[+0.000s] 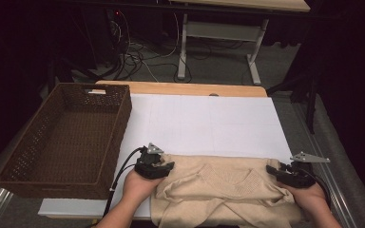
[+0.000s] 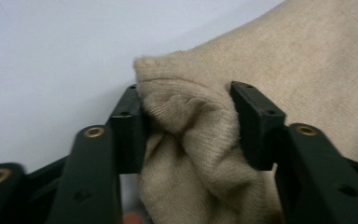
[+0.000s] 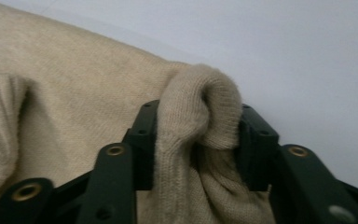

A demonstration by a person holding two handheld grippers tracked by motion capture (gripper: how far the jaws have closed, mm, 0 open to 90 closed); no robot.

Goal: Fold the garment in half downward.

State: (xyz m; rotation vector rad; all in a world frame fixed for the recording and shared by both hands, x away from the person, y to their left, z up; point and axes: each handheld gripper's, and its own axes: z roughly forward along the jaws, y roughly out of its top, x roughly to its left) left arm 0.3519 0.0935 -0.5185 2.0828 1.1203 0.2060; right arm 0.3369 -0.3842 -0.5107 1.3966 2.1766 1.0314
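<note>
Now each hand-held gripper (image 1: 164, 166) (image 1: 275, 172) pinches the beige sweater (image 1: 223, 187) on the white tabletop (image 1: 209, 123).

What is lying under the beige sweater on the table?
The beige sweater lies on a white sheet that covers the table top; the sheet shows around it at the far side. Whether anything else lies beneath is hidden by the knit.

Wooden surface (image 1: 180, 88), covered by a white sheet (image 1: 209, 123). On the sheet near the front edge, a beige sweater (image 1: 228, 190), spread flat and spilling over the edge. At the left edge, a brown wicker basket (image 1: 14, 178), overhanging.
</note>
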